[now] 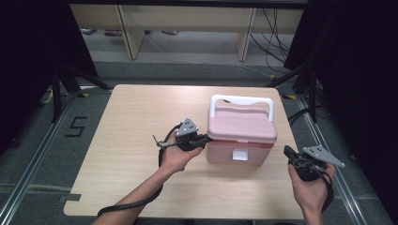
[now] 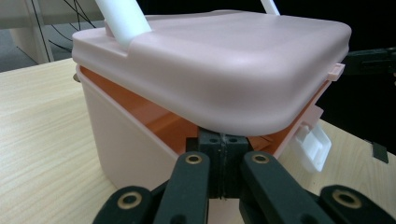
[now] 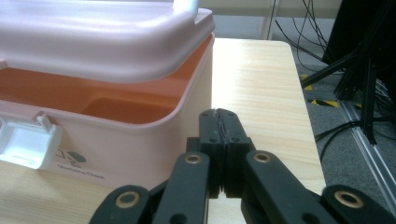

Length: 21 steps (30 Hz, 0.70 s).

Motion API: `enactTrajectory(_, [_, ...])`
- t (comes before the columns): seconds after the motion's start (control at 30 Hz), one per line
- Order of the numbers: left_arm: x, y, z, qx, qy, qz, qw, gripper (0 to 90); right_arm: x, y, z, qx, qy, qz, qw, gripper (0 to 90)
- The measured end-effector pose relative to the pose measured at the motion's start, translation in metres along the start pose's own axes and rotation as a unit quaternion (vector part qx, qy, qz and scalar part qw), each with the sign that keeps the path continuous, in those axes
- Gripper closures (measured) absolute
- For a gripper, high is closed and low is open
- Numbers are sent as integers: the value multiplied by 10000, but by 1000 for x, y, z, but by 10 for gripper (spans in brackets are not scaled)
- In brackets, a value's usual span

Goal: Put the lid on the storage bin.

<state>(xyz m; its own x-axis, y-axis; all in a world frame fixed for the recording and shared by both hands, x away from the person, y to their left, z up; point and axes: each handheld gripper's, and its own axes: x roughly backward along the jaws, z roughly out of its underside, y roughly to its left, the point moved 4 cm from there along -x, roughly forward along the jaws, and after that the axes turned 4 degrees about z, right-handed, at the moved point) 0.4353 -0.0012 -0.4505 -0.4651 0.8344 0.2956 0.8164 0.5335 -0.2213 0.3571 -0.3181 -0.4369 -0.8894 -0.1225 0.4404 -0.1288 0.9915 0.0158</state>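
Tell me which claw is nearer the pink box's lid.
Left. The left claw is tucked under the lid at its left edge; the right claw hangs apart, off the box's right side.

box (image 1: 241,133): pale pink outside, orange inside
handle (image 1: 241,101): white
latch (image 1: 240,154): white
table (image 1: 131,136): light wood grain
grippers' jaws: black, brass-coloured rivets

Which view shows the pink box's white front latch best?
The right gripper view: the latch hangs unfastened, close and sharp, under the raised lid. The left gripper view catches it edge-on at the corner; the high view shows a small white square.
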Motion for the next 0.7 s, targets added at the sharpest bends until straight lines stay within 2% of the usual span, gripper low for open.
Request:
enactTrajectory(0.07, [2,-1,0,4,-14,0,10000,897,0,1,1,-30,-30,-54,10000,899])
enactTrajectory(0.1, [3,-1,0,2,-10,4,10000,897,2,3,2,-191,1,-45,9998,899])
enactTrajectory(0.13, [5,-2,0,-7,-11,7,10000,897,2,2,1,-50,-44,-45,10000,899])
enactTrajectory(0.2, [7,-2,-1,-3,-38,16,10000,897,2,2,1,-35,-38,-43,10000,899])
enactTrajectory(0.23, [8,-2,-1,-18,-51,-2,10000,897,4,5,2,-164,23,1,9999,899])
enactTrajectory(0.27, [9,-2,-1,-7,-67,10,10000,897,3,2,1,8,-37,-3,10000,898])
enactTrajectory(0.33, [12,-3,0,-25,-35,1,10000,896,3,2,2,22,-28,-1,10000,899])
enactTrajectory(0.37, [13,-3,1,-17,-34,-1,10000,897,2,5,3,-119,-19,-84,9999,899])
enactTrajectory(0.4, [15,-4,2,-3,-40,19,10000,897,2,5,3,-94,18,-40,9999,899])
enactTrajectory(0.43, [16,-4,3,41,-74,52,10000,896,3,7,4,-206,69,-32,9998,899])
enactTrajectory(0.53, [20,-6,3,38,-90,58,9999,896,1,3,4,6,48,-23,10000,900])
enactTrajectory(0.57, [21,-7,4,13,-56,53,10000,896,1,4,4,-41,37,-43,10000,899])
enactTrajectory(0.6, [25,-8,6,17,-56,44,10000,896,0,2,5,49,33,31,10000,898])
enactTrajectory(0.67, [26,-7,6,17,-82,59,9999,896,-1,3,6,-60,34,-72,10000,898])
enactTrajectory(0.7, [30,-6,8,24,-90,60,9999,896,0,5,8,-209,153,4,9997,898])
